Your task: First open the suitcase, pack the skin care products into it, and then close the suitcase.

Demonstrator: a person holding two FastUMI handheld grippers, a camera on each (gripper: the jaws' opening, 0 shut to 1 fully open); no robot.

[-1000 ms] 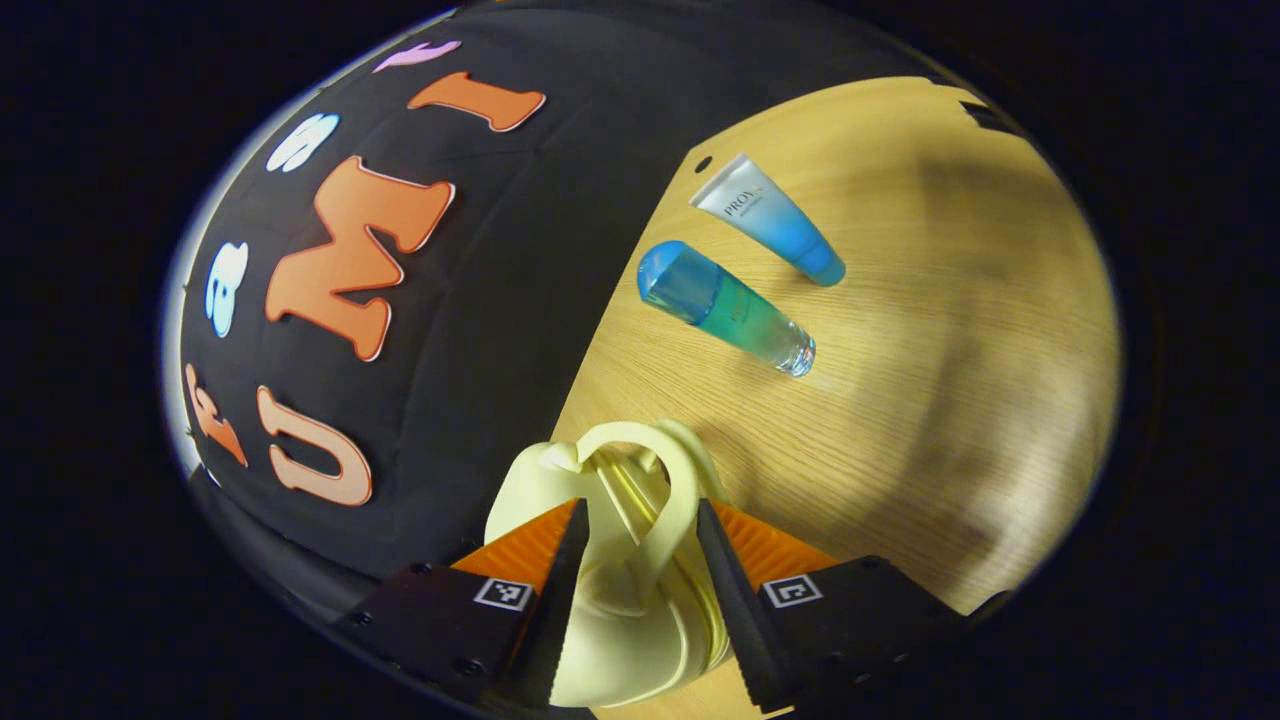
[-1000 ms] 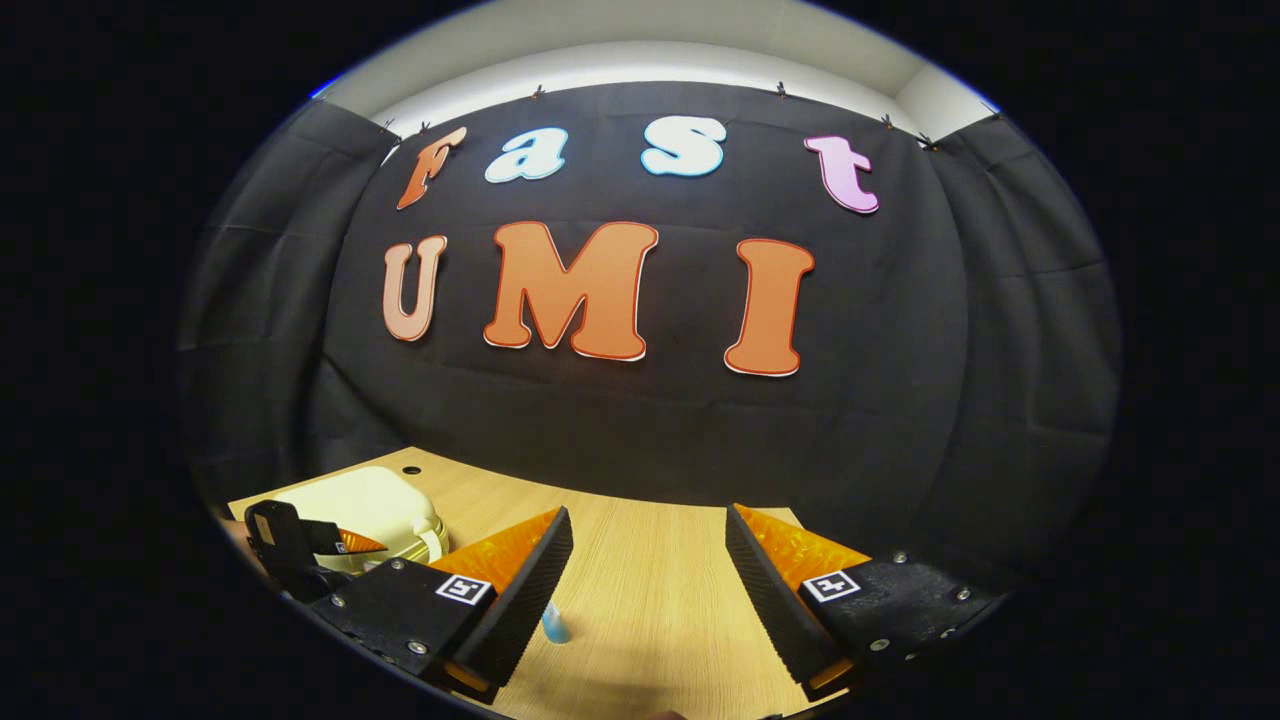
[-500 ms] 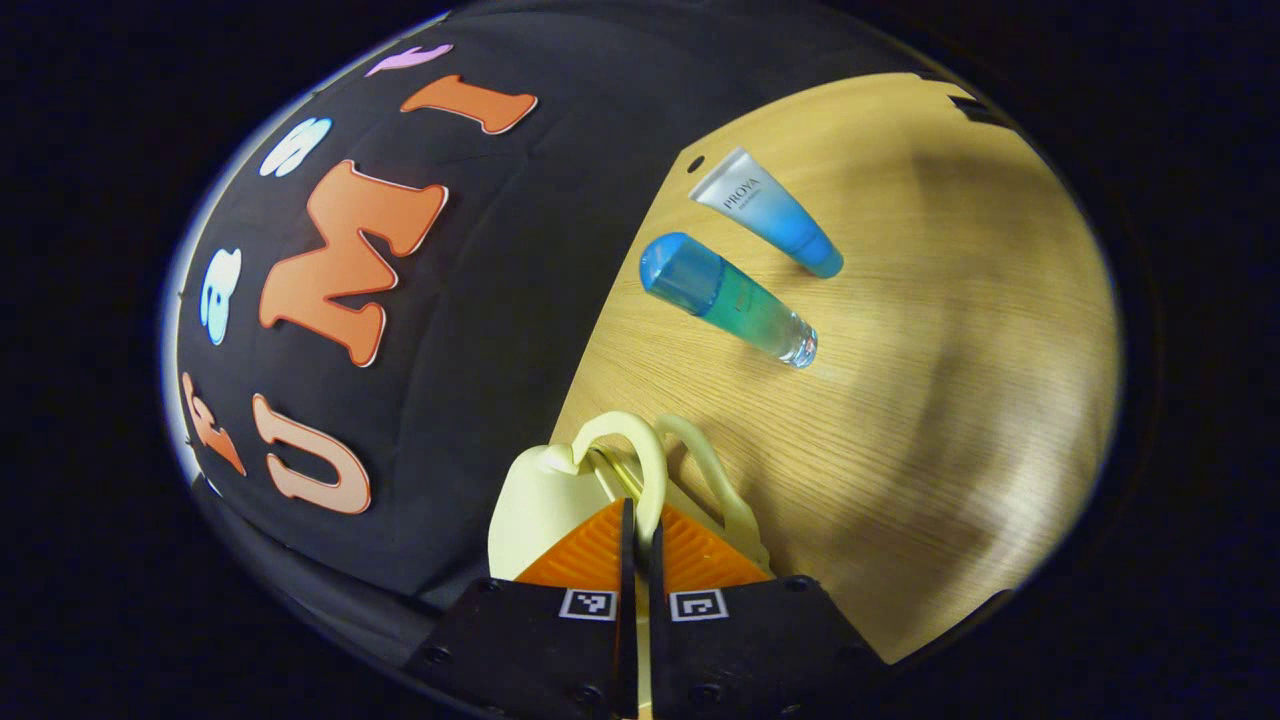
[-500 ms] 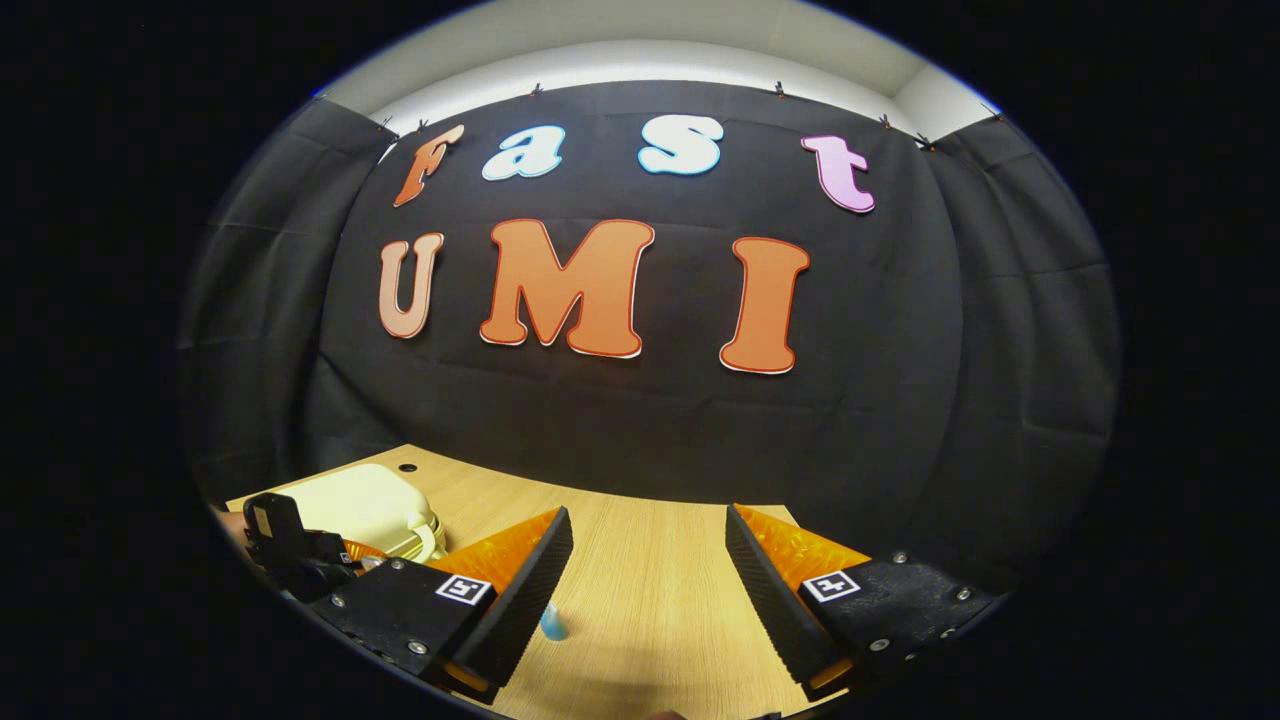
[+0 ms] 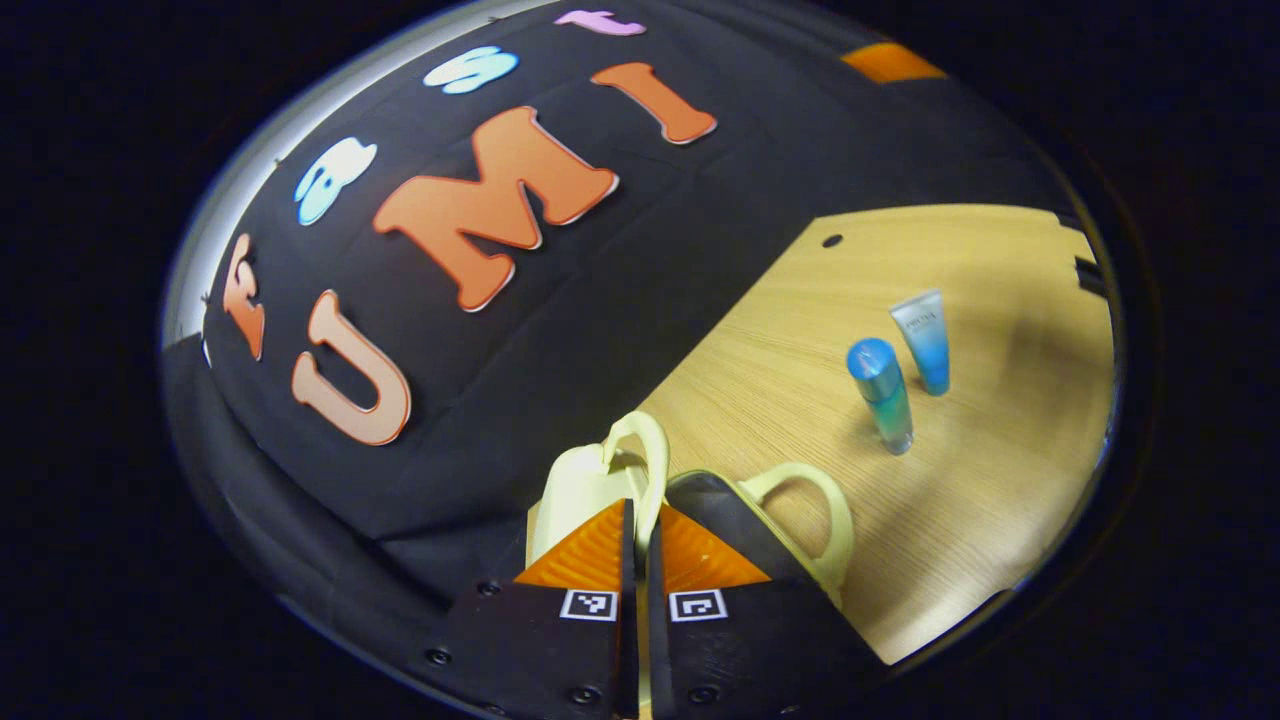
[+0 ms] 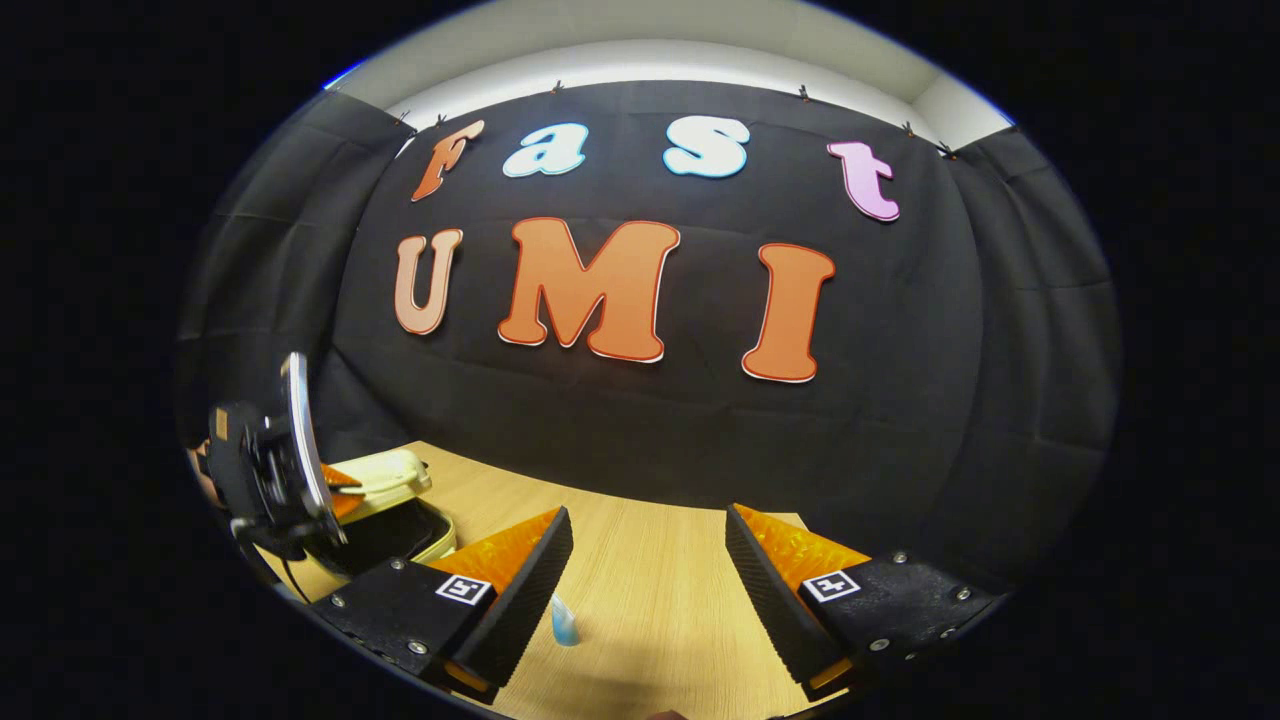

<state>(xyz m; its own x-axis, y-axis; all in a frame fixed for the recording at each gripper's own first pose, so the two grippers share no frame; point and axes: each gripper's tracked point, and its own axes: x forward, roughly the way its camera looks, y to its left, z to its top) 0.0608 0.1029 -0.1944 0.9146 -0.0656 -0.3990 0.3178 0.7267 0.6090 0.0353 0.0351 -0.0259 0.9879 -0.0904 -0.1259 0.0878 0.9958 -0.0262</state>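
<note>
**Suitcase lid lifted by its handle, two skin care items wait on the table**

From my remote station, I see the left claw [image 5: 636, 520] pinched tight on the upper handle [image 5: 640, 455] of the pale yellow suitcase [image 5: 580, 490], both fingers pressing the loop between them. The lid is raised off the lower half, and the dark lining [image 5: 725, 525] of the case shows in the gap. The lower half's own handle [image 5: 810, 510] lies out over the wooden table [image 5: 1000, 500], apart from the one I hold.

Farther along the table lie a blue-capped bottle [image 5: 882, 395] and, just beside it, a white-to-blue tube [image 5: 924, 340], near each other but not touching, both well apart from the suitcase.

In the right gripper view, my right claw [image 6: 648, 590] stands wide with nothing between its fingers, low above the table [image 6: 650, 560]. A bit of a blue item [image 6: 565, 622] peeks out beside its left finger. At far left the left claw [image 6: 335, 480] shows at the suitcase [image 6: 385, 475], whose lid is tilted up above the dark interior [image 6: 395, 530].
</note>
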